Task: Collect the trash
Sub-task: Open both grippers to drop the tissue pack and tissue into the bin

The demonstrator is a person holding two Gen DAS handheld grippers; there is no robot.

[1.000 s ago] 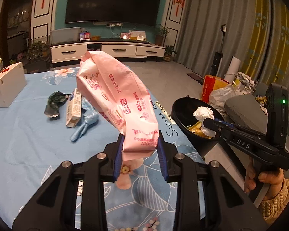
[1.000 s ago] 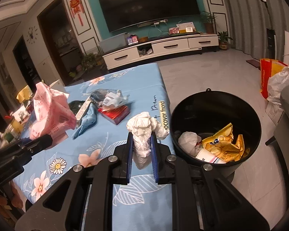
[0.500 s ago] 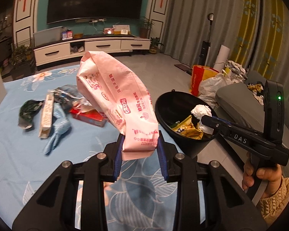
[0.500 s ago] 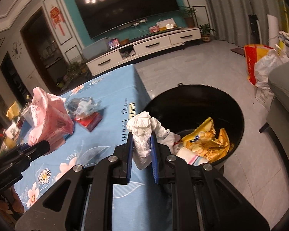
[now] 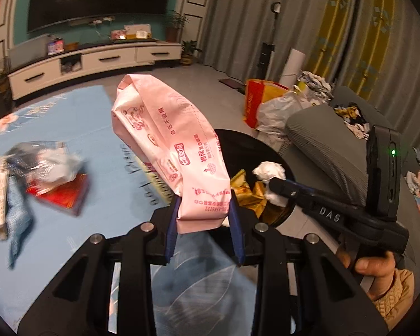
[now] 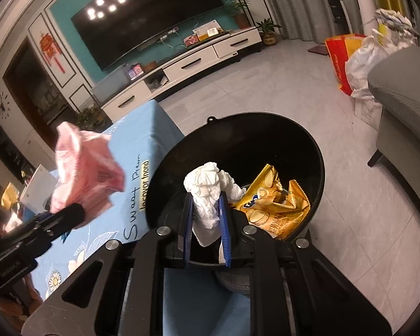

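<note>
Wrappers (image 6: 274, 204) lie in the black bin (image 6: 308, 145) beside the table (image 5: 70, 128). Right gripper (image 6: 205, 218) pinches tissue (image 6: 207, 193) over it; left gripper (image 5: 204, 221) pinches a pink bag (image 5: 170, 145).

Your trash bin (image 6: 308, 151) stands on the floor just beside the bench (image 6: 142, 142) edge, right of it. In the bin lies a snack wrapper (image 6: 274, 204). Your right hand-held gripper (image 6: 207, 224) sits over the bin with a tissue wad (image 6: 210, 193) between its pads. Your left hand-held gripper (image 5: 204, 224) sits over the bench edge, pads on a plastic pack (image 5: 168, 142). Behind it to the left, a flat box (image 5: 61, 196) and other litter lie on the bench.
</note>
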